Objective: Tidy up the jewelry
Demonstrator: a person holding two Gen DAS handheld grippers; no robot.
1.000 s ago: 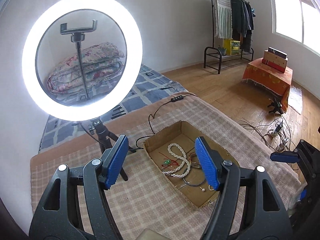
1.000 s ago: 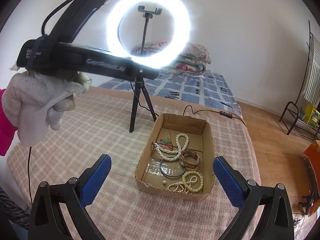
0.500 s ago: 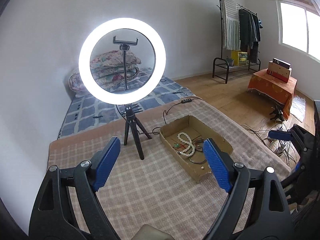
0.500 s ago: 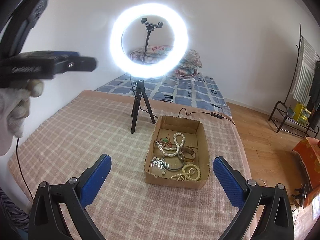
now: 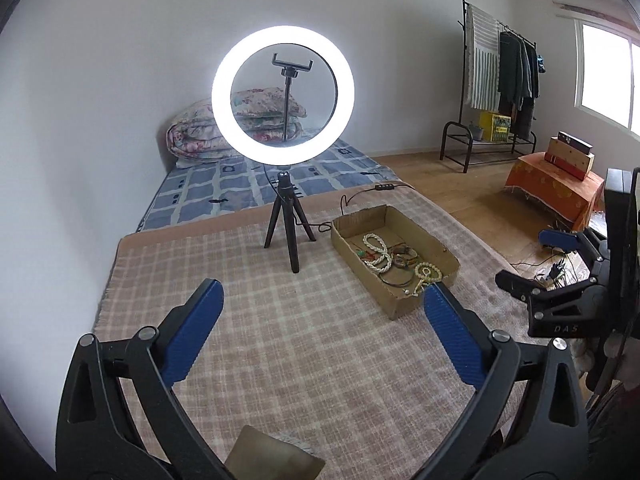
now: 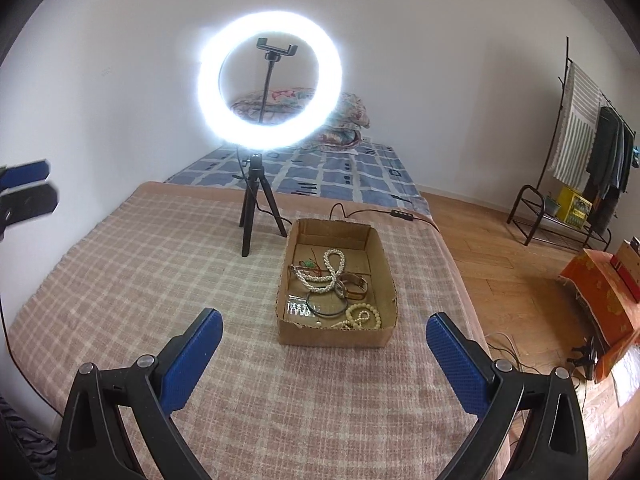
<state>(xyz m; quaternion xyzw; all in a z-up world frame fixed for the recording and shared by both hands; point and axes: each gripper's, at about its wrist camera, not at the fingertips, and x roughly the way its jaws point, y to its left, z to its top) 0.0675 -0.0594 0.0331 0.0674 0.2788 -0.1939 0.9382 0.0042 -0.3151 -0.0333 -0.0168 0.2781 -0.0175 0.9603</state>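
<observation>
white walls [image 6: 440, 60] | wood floor [image 5: 460, 184] | lit ring light [image 5: 283, 96] on a tripod (pretty bright) | clothes rack [image 5: 500, 80] by the window [image 5: 608, 76] | folded quilt [image 5: 196, 136] on a blue mattress [image 6: 340, 176]

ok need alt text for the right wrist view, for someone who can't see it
An open cardboard box of tangled jewelry, including a white bead necklace and a dark bangle, sits on a checked blanket ahead of the open, empty right gripper. A lit ring light on a small tripod stands behind it to the left.
</observation>
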